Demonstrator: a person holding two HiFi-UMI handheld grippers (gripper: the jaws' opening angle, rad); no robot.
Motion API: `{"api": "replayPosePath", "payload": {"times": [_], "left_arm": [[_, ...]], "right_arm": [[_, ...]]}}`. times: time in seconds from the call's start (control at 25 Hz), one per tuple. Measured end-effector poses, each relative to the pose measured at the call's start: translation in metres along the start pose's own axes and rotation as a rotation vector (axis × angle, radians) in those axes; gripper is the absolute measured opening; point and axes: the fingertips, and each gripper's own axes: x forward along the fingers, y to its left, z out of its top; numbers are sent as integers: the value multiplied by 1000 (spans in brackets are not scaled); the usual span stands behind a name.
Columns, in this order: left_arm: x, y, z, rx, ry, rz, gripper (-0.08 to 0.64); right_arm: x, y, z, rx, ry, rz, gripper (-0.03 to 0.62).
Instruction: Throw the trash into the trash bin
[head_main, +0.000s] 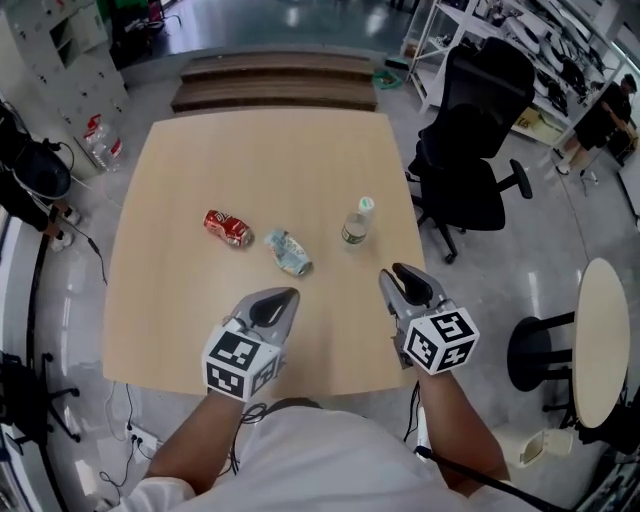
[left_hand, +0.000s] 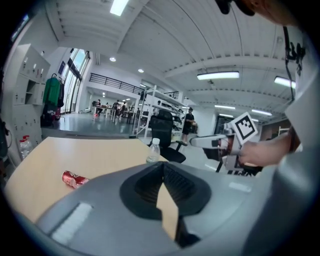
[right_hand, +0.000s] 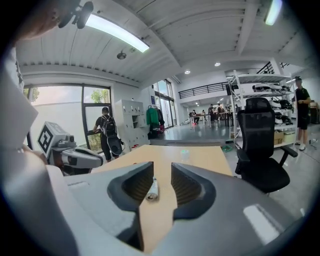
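Note:
Three pieces of trash lie mid-table in the head view: a crushed red can (head_main: 228, 228), a crumpled clear bottle (head_main: 288, 252) and an upright clear plastic bottle (head_main: 356, 222). My left gripper (head_main: 289, 296) hovers over the near table edge, short of the crumpled bottle, jaws shut and empty (left_hand: 162, 165). Its own view shows the can (left_hand: 75, 178) and the upright bottle (left_hand: 154, 151) ahead. My right gripper (head_main: 395, 273) hangs near the table's front right, open with nothing between the jaws (right_hand: 162, 167). The crumpled bottle (right_hand: 152, 190) lies farther off, seen through the gap.
A black office chair (head_main: 470, 170) stands against the table's right side, with a small round table (head_main: 600, 340) and a stool (head_main: 535, 350) beyond it. Wooden steps (head_main: 275, 80) lie past the far edge. A person (right_hand: 107, 132) stands by the window.

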Motion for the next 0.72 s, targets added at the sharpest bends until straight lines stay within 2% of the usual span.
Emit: {"api": "replayPosePath", "payload": {"times": [0.44,0.72], "left_arm": [[37,31,6,21,41,-56,8],[43,33,-2,12,73,-92,8]], "right_arm": [[78,-45,8,-23,21,-125,155],[118,-65,-7,-38,71,-186,207]]}}
